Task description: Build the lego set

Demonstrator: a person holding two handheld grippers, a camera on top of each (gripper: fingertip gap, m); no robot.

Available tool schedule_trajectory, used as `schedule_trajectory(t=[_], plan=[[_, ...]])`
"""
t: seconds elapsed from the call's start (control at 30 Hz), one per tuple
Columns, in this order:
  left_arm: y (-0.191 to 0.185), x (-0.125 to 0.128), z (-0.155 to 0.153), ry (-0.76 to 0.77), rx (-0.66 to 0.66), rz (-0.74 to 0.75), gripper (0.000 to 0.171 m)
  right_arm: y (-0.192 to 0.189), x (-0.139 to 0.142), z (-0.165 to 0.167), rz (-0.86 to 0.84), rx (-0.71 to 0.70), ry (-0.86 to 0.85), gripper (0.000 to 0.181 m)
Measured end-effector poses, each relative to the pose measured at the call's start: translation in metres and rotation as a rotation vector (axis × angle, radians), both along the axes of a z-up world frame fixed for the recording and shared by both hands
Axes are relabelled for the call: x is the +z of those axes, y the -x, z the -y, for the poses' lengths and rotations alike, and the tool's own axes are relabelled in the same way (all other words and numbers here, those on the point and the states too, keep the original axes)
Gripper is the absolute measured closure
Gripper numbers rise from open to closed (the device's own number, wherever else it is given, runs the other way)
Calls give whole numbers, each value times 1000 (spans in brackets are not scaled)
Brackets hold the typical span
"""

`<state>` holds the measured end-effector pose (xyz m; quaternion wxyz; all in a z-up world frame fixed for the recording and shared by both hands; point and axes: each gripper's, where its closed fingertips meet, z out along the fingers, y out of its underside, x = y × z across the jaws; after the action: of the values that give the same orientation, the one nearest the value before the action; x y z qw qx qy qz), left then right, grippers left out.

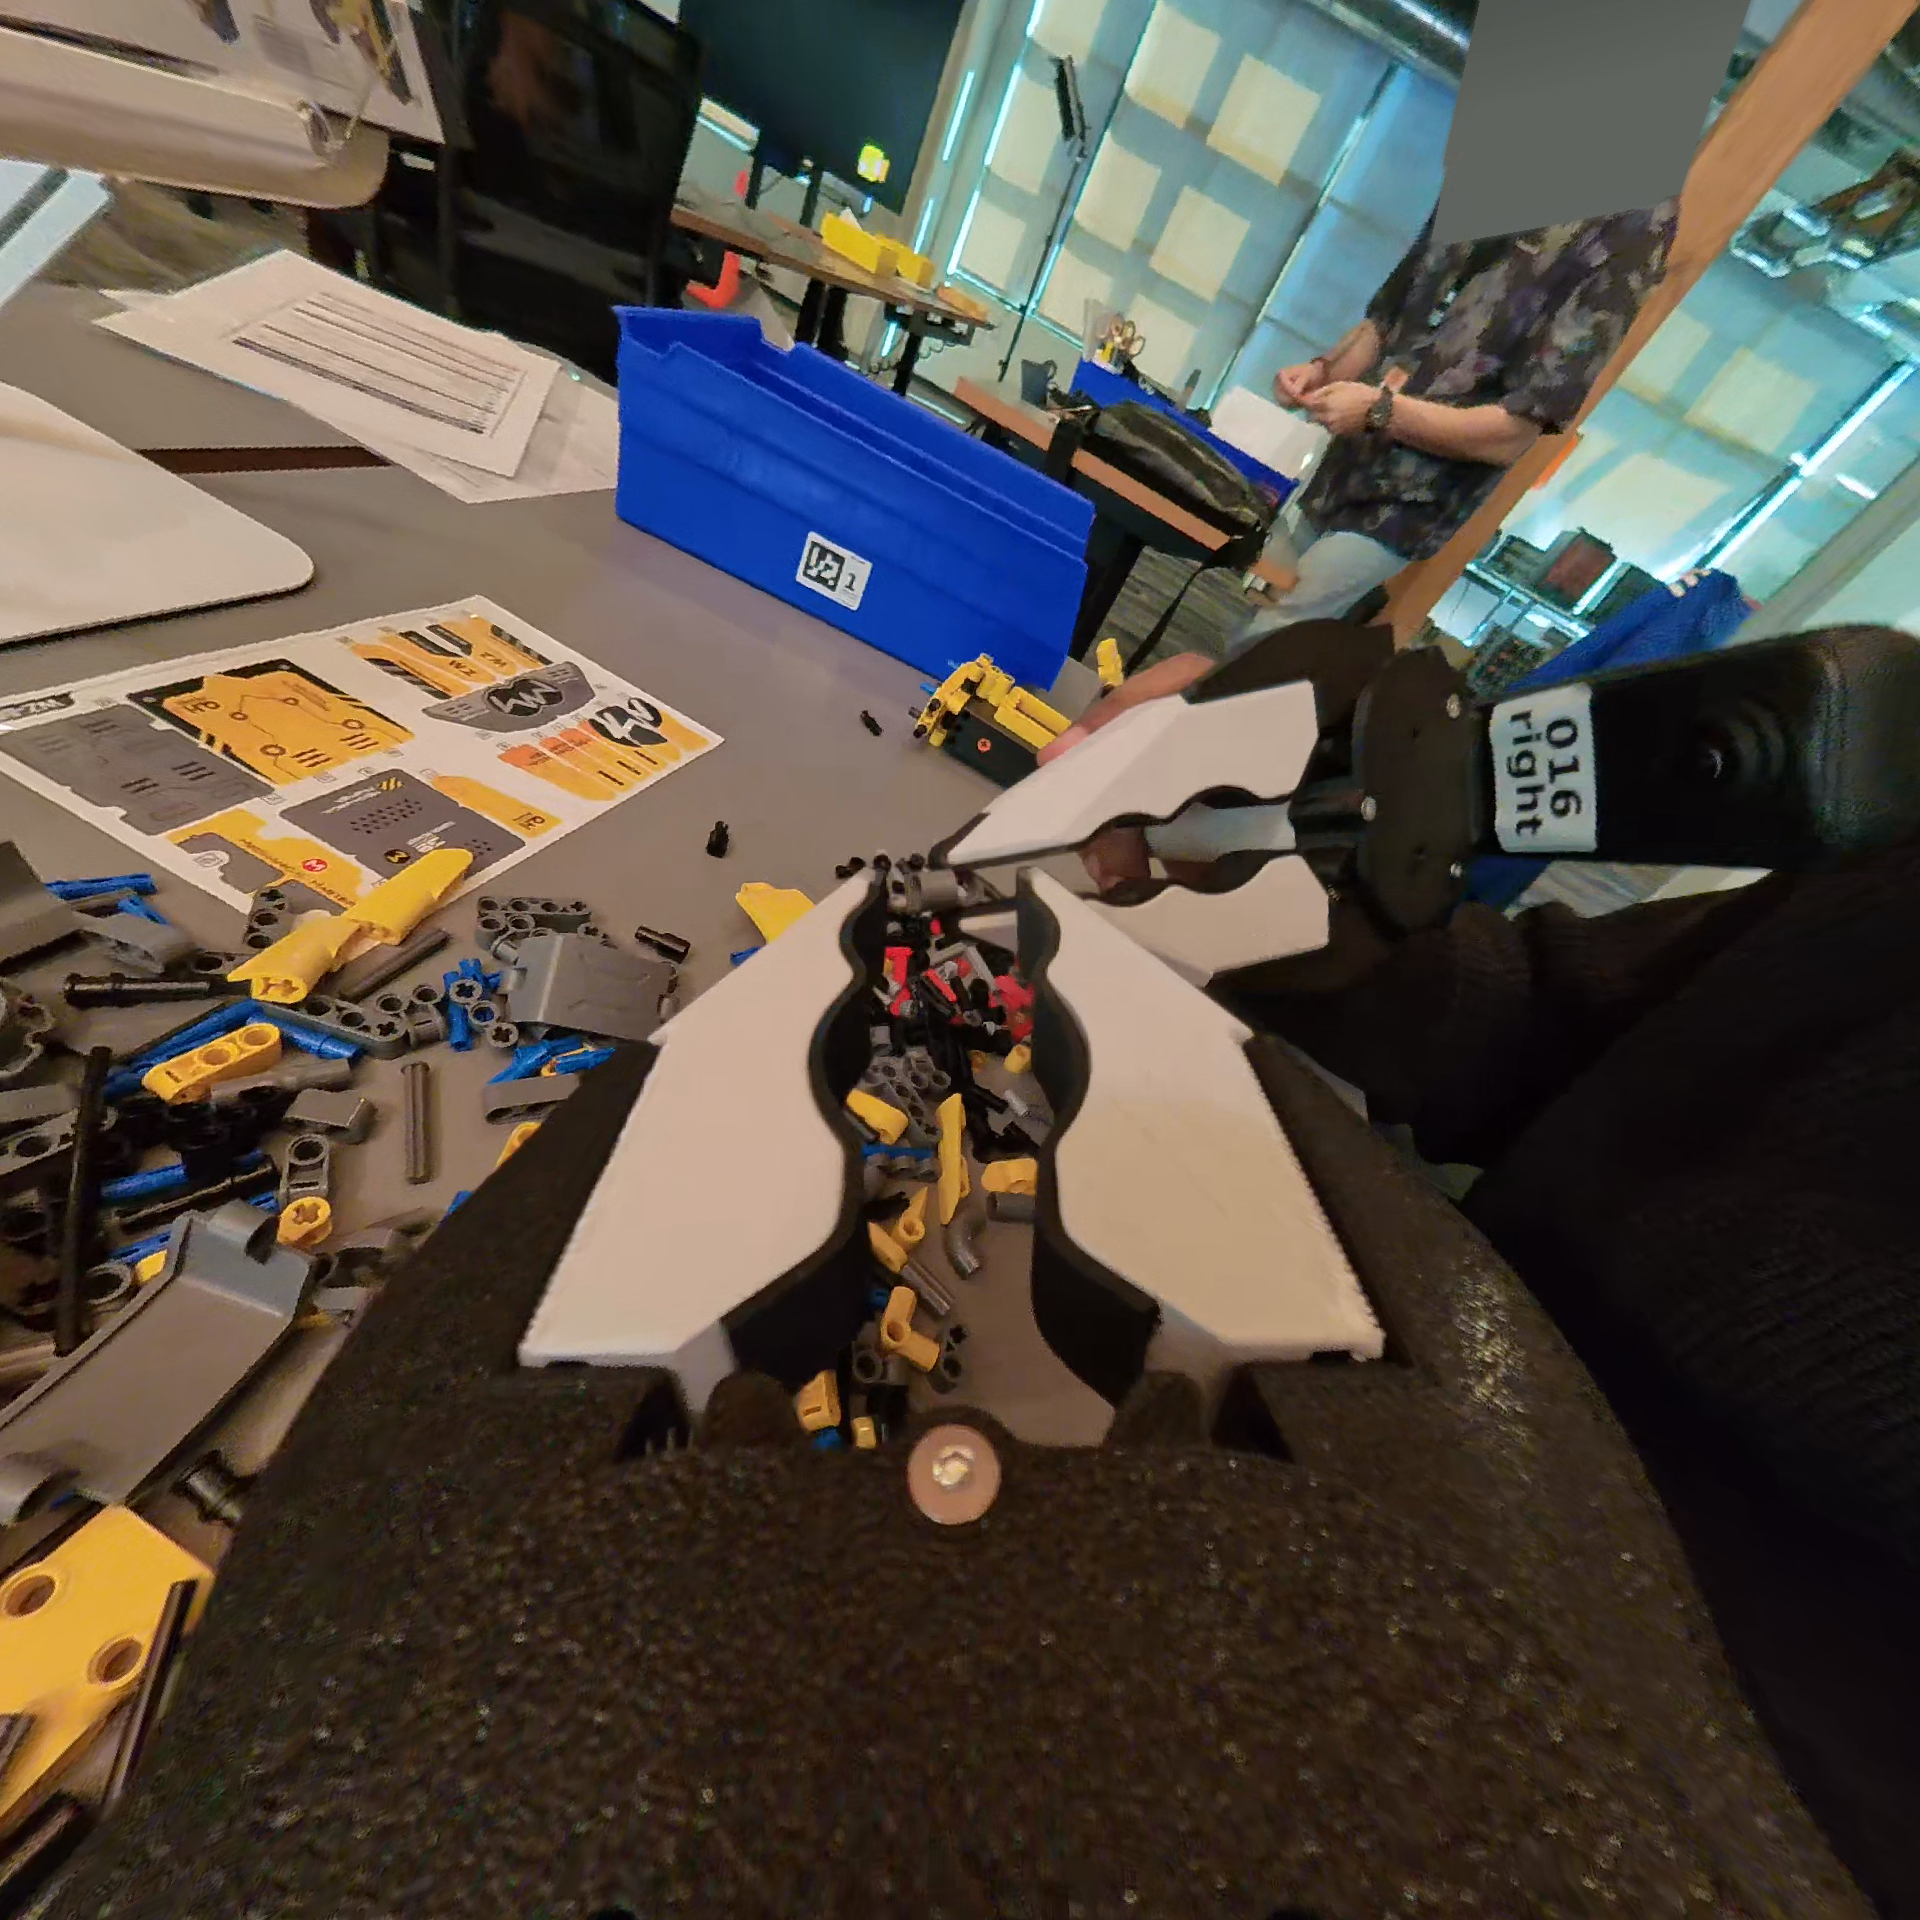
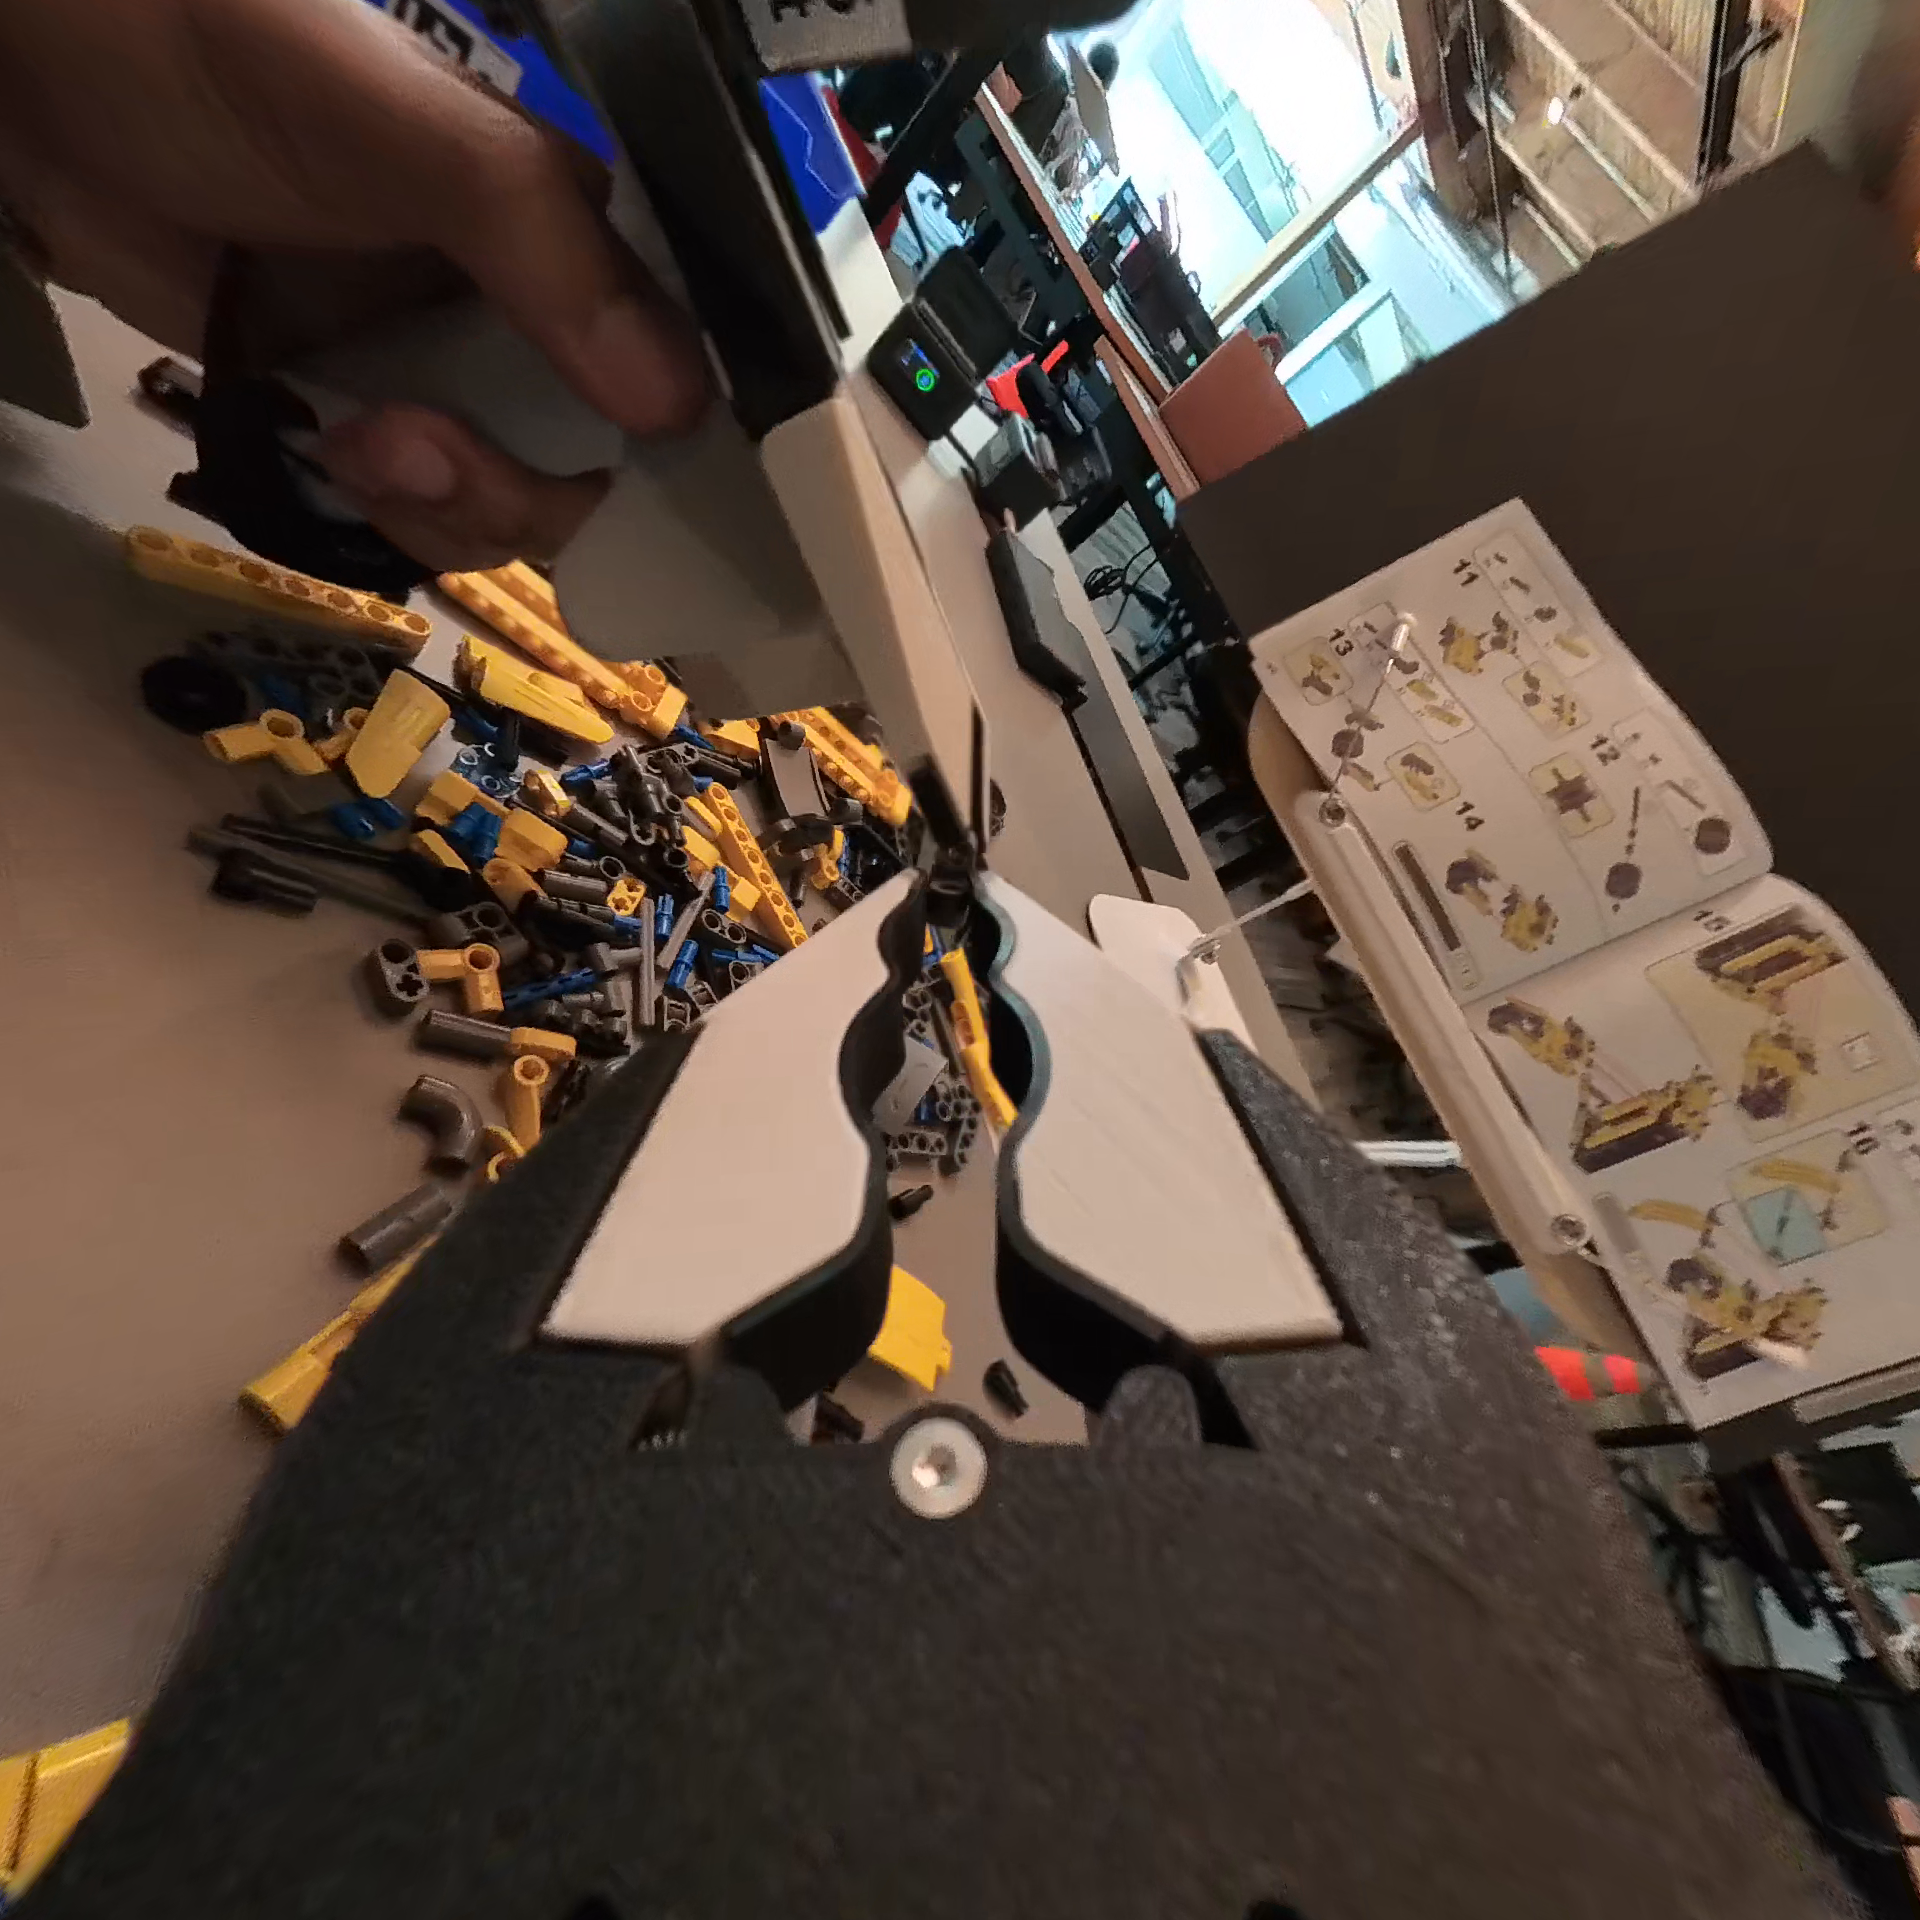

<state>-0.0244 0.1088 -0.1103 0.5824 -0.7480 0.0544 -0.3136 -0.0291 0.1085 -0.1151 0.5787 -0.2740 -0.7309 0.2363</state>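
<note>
My left gripper (image 1: 951,885) is held above a pile of small grey, black, yellow, blue and red building parts (image 1: 935,1101). Its white fingers are closed on a small grey connector (image 1: 932,889) with black pins at its top. My right gripper (image 1: 943,854) comes in from the right, and its closed tips meet that connector. In the right wrist view my right gripper (image 2: 948,891) is shut on a small black pin piece (image 2: 945,868). The left gripper's white fingers (image 2: 686,592), held by a hand (image 2: 312,208), reach down to the same spot.
Loose parts (image 1: 208,1091) cover the grey table (image 1: 582,582), also in the right wrist view (image 2: 582,852). A sticker sheet (image 1: 343,748), a blue bin (image 1: 831,468) and a small yellow assembly (image 1: 987,712) lie beyond. An open instruction booklet (image 2: 1558,883) stands at the right. A person (image 1: 1455,416) stands behind. My left and right fingertips are right by each other.
</note>
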Motion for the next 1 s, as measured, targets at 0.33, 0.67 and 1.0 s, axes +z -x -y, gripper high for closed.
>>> schedule_trajectory(t=[0.33, 0.67, 1.0], plan=[[1, 5, 3, -52, 25, -117, 165, -3, 12, 9, -122, 19, -158, 173], [0, 29, 12, -170, -4, -37, 165, -9, 34, 5, -103, 182, 600, 152], [-7, 41, 18, -254, -17, -76, 165, -17, 43, 16, 67, 430, 1152, 152]])
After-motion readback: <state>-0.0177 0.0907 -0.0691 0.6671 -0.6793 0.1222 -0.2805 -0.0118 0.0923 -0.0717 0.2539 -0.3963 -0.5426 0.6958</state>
